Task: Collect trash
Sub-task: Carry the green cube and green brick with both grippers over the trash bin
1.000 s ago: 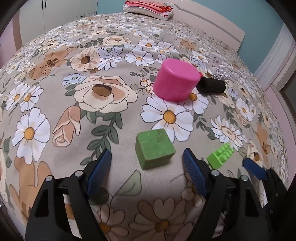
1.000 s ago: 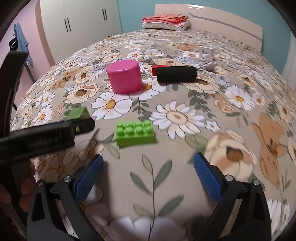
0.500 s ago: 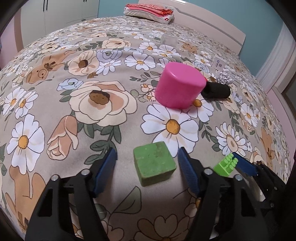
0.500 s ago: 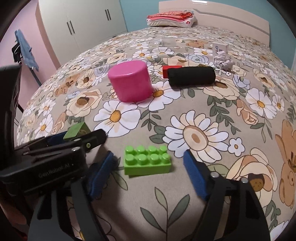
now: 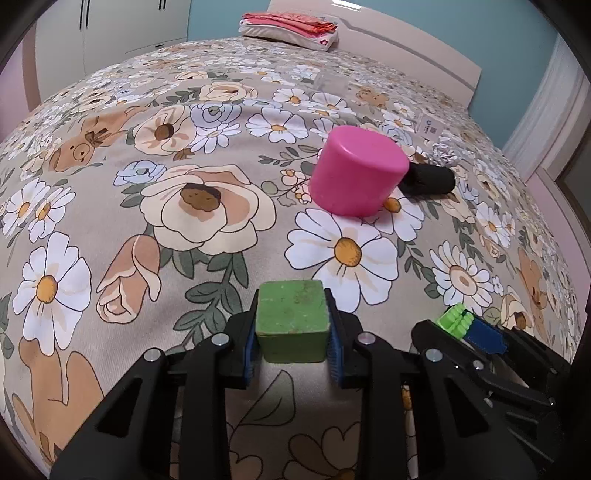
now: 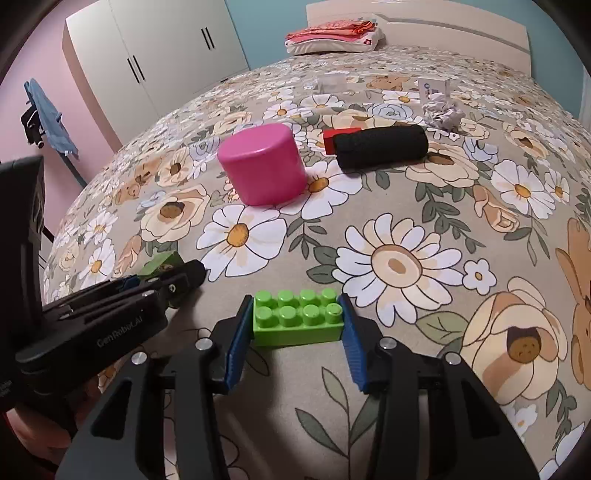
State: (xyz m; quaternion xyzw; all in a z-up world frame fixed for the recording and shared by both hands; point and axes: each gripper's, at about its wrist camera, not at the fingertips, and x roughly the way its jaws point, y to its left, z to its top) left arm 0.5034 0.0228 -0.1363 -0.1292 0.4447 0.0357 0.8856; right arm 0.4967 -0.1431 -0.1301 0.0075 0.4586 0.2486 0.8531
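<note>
A green cube (image 5: pixel 291 314) rests on the flowered bedspread (image 5: pixel 184 236). My left gripper (image 5: pixel 292 323) is closing, and its blue pads press on the cube's two sides. A bright green studded toy brick (image 6: pixel 297 319) lies on the bedspread to the right of it. My right gripper (image 6: pixel 296 325) is also closing, a blue pad against each short end of the brick. In the left wrist view the right gripper (image 5: pixel 476 328) with the brick (image 5: pixel 452 317) shows at lower right. In the right wrist view the left gripper (image 6: pixel 166 280) and the cube (image 6: pixel 160 260) show at left.
Farther up the bed stands an upturned pink cup (image 6: pixel 262 164). Behind it lie a black roll (image 6: pixel 382 146) and a red item (image 6: pixel 340 133). Beyond those are crumpled paper (image 6: pixel 441 114), a white card (image 6: pixel 434 88) and a small clear container (image 6: pixel 332 81). Folded clothes (image 6: pixel 336 35) sit by the headboard.
Both pairs of jaws have closed in from wide open. The left now grips the green cube and the right the green brick. The cube has turned square to the pads.
</note>
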